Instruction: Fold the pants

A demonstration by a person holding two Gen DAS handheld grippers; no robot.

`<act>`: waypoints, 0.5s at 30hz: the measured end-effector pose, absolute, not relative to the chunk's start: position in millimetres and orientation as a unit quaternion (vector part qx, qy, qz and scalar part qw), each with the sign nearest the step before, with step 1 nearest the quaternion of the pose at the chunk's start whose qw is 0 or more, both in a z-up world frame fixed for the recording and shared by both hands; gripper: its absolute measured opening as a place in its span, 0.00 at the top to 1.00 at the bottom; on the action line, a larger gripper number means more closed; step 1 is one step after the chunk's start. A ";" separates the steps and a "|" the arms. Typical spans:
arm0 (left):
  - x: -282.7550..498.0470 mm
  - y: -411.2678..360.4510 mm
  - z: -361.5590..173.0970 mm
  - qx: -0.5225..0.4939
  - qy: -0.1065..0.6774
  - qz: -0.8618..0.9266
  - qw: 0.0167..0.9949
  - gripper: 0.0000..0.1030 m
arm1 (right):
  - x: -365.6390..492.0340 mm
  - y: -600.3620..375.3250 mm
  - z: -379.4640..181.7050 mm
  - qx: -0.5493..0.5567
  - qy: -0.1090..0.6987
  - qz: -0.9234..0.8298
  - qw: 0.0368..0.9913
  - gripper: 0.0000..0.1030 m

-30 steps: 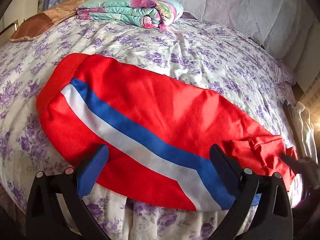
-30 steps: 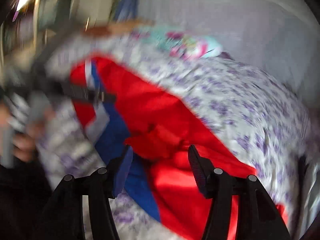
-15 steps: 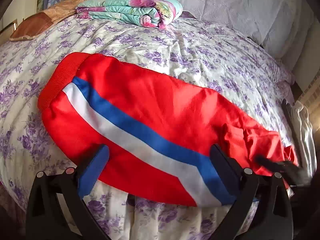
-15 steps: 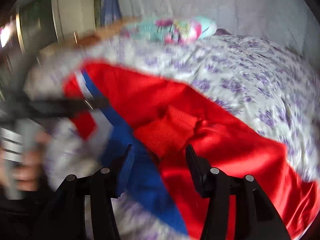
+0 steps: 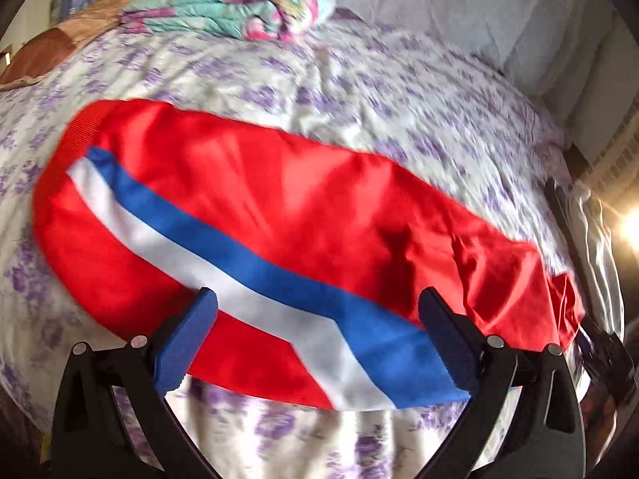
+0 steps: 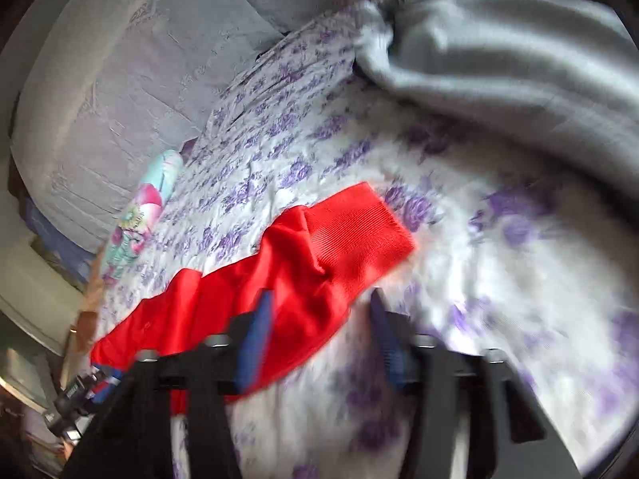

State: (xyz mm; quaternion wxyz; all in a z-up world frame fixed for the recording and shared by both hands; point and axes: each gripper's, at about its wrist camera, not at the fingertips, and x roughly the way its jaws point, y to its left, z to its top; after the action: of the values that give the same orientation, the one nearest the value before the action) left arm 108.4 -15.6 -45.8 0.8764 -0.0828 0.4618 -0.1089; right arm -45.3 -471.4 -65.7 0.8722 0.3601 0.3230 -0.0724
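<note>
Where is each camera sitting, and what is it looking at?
Left wrist: sits on the left gripper, looking down across the red pants with a blue and white stripe on the purple-flowered bedsheet; its own two fingers show, wide apart.
Right wrist: sits on the right gripper, tilted, looking at the pants' ribbed cuff; its fingers show, blurred, with a gap.
Shared: pants, sheet, the folded turquoise floral blanket.

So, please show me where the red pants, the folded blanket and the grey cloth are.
red pants (image 5: 279, 207): left wrist view, main red panel.
folded blanket (image 5: 231, 12): left wrist view, top layer.
grey cloth (image 6: 499, 48): right wrist view, middle.
</note>
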 end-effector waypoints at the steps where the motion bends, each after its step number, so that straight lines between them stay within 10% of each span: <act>1: 107.8 -17.4 -46.4 -0.078 0.464 -0.108 0.876 0.05 | -42.4 -477.6 -74.8 0.381 0.326 -0.076 0.862 0.87; 7: 105.5 -7.6 -46.7 -0.084 0.460 -0.100 0.878 0.05 | -61.5 -461.6 -37.9 0.355 0.222 -0.043 0.907 0.89; 15: 100.9 -1.1 -43.4 -0.097 0.454 -0.101 0.880 0.05 | 21.5 -240.5 61.0 -0.056 0.258 0.111 0.958 0.89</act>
State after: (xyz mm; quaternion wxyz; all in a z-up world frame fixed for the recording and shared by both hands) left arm 100.9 -1.1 -43.4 0.8800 -0.0966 0.4538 -0.1014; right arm 21.5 -240.5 61.0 0.9583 -0.0557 0.2576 0.1109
